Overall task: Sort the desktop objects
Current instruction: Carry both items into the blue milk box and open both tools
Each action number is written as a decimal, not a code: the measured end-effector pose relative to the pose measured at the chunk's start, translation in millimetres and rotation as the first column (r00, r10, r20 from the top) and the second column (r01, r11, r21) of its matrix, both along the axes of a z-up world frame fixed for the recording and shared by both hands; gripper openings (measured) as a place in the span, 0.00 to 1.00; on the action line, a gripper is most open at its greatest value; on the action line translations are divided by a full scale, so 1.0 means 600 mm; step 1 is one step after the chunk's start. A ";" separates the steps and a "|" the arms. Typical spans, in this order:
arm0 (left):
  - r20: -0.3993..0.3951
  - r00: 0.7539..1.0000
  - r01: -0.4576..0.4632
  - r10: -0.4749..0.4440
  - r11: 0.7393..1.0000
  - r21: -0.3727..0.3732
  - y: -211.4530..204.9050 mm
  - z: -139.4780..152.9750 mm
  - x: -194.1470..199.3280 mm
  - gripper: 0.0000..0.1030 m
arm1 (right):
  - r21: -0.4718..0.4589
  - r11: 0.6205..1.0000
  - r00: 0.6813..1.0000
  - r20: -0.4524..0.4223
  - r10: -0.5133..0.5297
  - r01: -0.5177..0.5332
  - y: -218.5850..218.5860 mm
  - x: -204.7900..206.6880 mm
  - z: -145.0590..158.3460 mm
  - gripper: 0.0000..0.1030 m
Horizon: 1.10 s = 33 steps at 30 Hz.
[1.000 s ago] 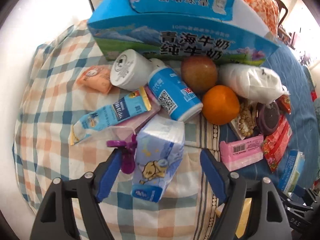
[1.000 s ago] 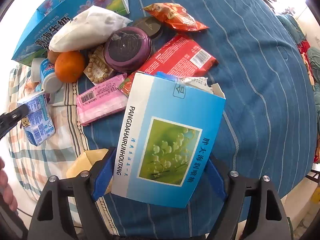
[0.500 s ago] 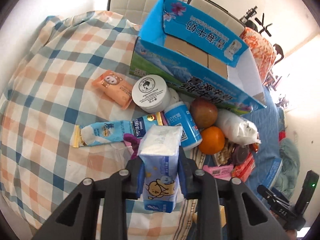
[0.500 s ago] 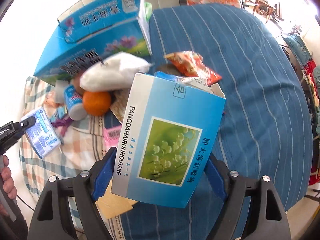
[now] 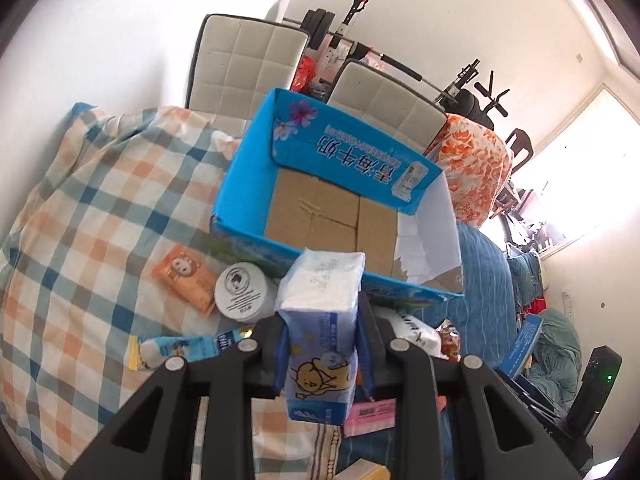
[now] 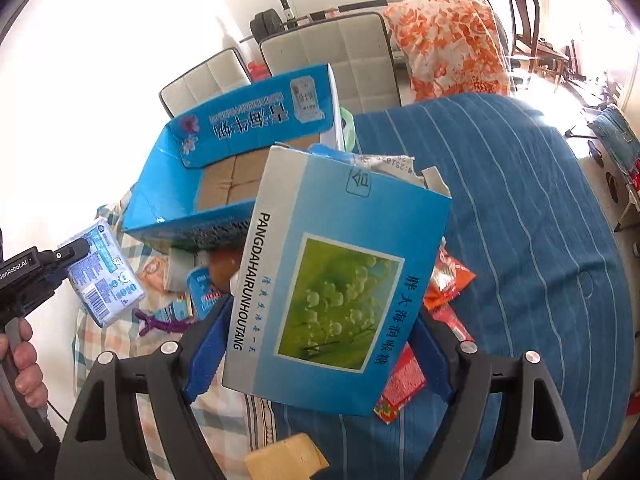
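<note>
Clamping a tissue pack (image 5: 320, 336) between its narrowed fingers, the left gripper (image 5: 322, 344) holds it lifted off the table, just in front of the near wall of the open blue milk carton (image 5: 256, 168) — the carton's brown cardboard floor shows bare. The right wrist view shows the same pack (image 6: 102, 276) in the air at the left, over the checked cloth (image 6: 120, 340).

The right gripper (image 6: 320, 344) has its blue-padded fingers pressed against both sides of a blue lozenge box (image 6: 332, 280) with a green picture, torn open at the top, raised over the pile with its top edge overlapping the carton's (image 6: 168, 184) near wall in view.

On the checked cloth (image 5: 80, 220), close to the carton's near left corner, lie an orange sachet (image 5: 186, 278) and a white jar (image 5: 242, 290), almost touching each other, with a blue-and-yellow tube-shaped packet (image 5: 180, 350) nearer the camera. A pink packet (image 5: 370, 416) peeks out below the tissue pack. On the blue striped cloth (image 6: 520, 220), red snack wrappers (image 6: 446, 280) lie partly hidden behind the lozenge box.
</note>
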State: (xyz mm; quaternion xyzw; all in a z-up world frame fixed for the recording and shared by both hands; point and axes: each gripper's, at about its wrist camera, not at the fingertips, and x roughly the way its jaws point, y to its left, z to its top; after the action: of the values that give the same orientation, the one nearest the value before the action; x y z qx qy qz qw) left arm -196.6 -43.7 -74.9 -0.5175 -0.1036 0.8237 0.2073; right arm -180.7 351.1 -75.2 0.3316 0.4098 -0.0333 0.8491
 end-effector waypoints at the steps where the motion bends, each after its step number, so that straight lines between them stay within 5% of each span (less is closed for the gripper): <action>1: -0.009 1.000 0.005 -0.005 1.000 0.006 0.011 0.005 -0.007 0.27 | -0.003 1.000 1.000 0.015 -0.008 0.008 -0.003 0.007 0.005 0.82; 13: -0.058 0.998 0.001 0.001 0.999 0.036 0.097 0.031 -0.103 0.27 | -0.110 0.993 0.990 0.136 -0.028 0.043 -0.016 0.132 0.063 0.82; 24: -0.009 1.000 -0.003 0.002 0.999 -0.049 0.136 -0.045 -0.209 0.28 | -0.212 0.975 0.995 0.049 0.082 -0.070 0.022 0.290 0.024 0.81; 33: 0.044 0.999 0.014 -0.007 0.988 -0.152 0.157 -0.138 -0.263 0.28 | -0.229 0.937 0.961 -0.141 0.236 -0.263 0.076 0.394 -0.052 0.81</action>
State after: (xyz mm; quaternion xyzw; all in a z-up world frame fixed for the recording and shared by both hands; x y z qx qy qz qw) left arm -354.6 50.3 -157.6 -0.5502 -0.0421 0.8166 0.1691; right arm 55.9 396.7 -106.4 0.1667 0.4881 0.0059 0.8567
